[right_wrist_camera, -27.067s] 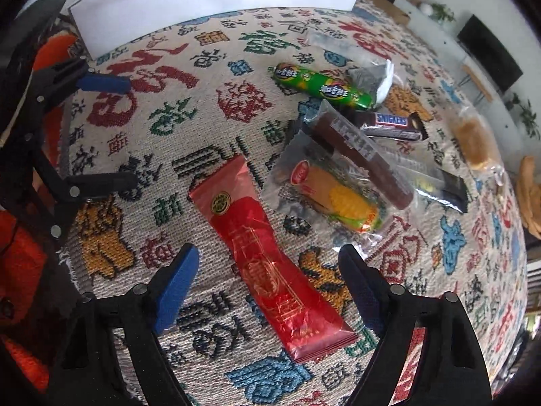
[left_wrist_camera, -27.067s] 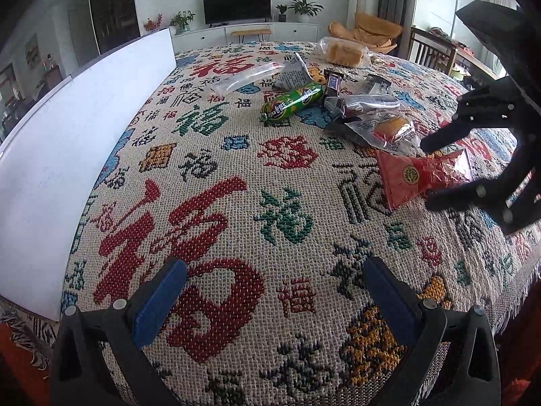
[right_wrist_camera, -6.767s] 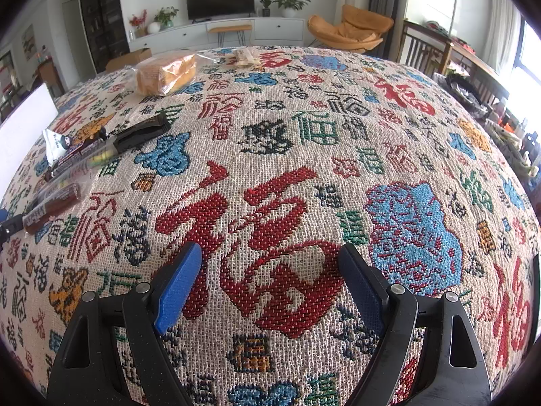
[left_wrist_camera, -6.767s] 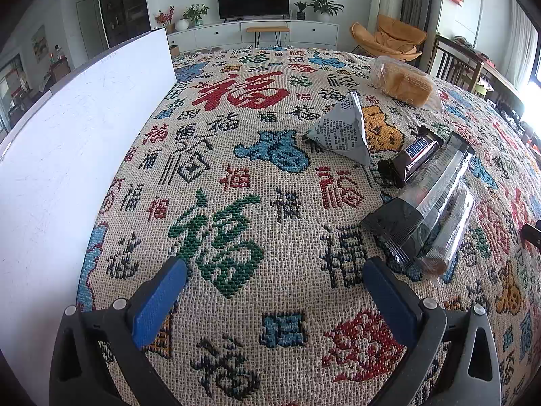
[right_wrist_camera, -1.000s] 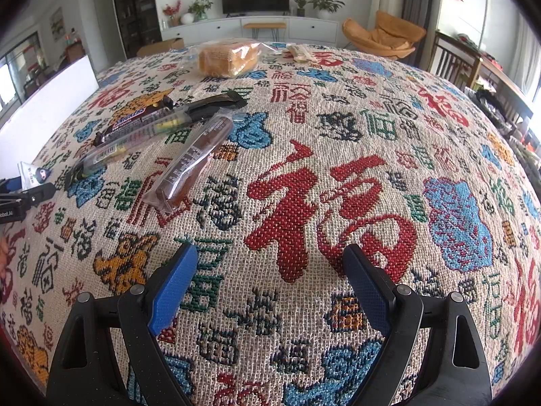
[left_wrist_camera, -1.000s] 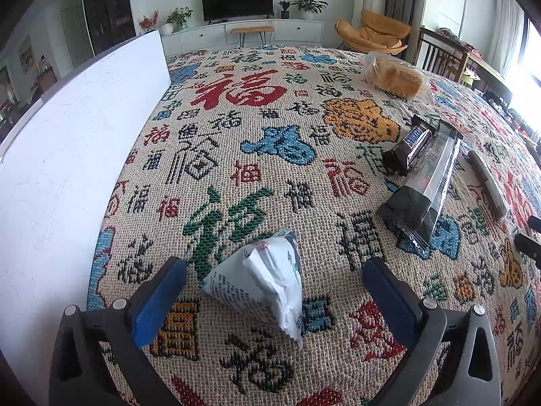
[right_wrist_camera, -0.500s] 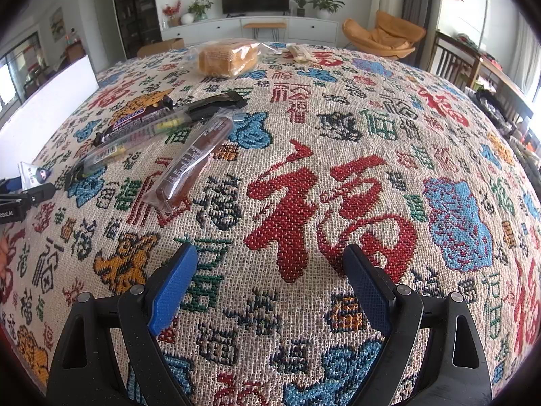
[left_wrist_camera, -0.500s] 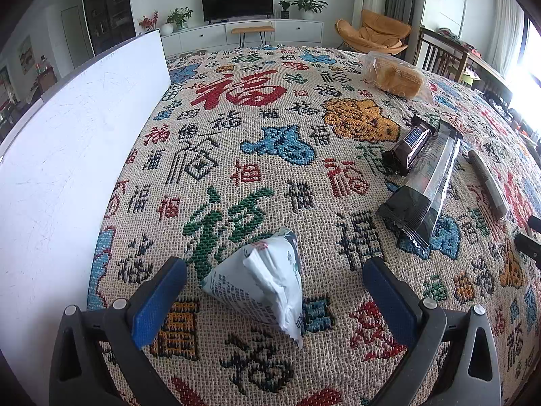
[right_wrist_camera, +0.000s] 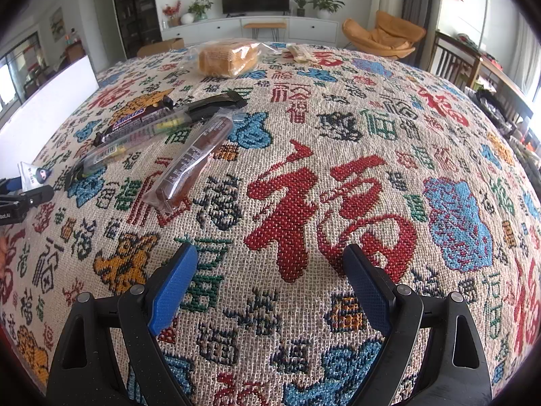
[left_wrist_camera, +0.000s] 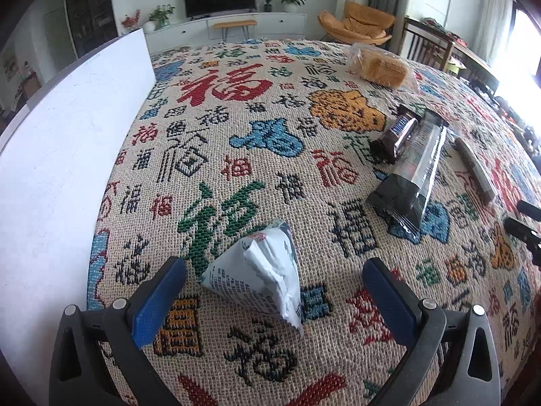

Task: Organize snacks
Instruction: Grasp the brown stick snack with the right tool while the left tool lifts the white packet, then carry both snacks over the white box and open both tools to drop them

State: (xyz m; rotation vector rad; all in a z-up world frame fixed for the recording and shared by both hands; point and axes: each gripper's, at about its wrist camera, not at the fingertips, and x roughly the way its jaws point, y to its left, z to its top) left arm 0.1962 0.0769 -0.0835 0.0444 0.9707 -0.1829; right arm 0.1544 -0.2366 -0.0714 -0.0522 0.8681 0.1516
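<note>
A small white snack pouch (left_wrist_camera: 260, 275) lies on the patterned tablecloth (left_wrist_camera: 236, 142) between the open jaws of my left gripper (left_wrist_camera: 274, 291), not gripped. A Snickers bar (left_wrist_camera: 400, 132), a long dark-ended packet (left_wrist_camera: 414, 165) and a brown sausage stick (left_wrist_camera: 473, 172) lie to the right. They also show in the right wrist view: the Snickers bar (right_wrist_camera: 135, 120), the long packet (right_wrist_camera: 148, 135) and the sausage stick (right_wrist_camera: 196, 160). A bagged bread loaf (right_wrist_camera: 228, 55) sits at the far side. My right gripper (right_wrist_camera: 270, 280) is open and empty over bare cloth.
A white board (left_wrist_camera: 64, 155) stands along the table's left edge. The right gripper's tips (left_wrist_camera: 525, 226) show at the right edge of the left wrist view. A small packet (right_wrist_camera: 302, 53) lies beyond the bread. Chairs (right_wrist_camera: 463, 64) stand at the table's right.
Nothing has visibly moved in the last second. Since several seconds ago the white pouch has come from mid-table to lie between my left jaws.
</note>
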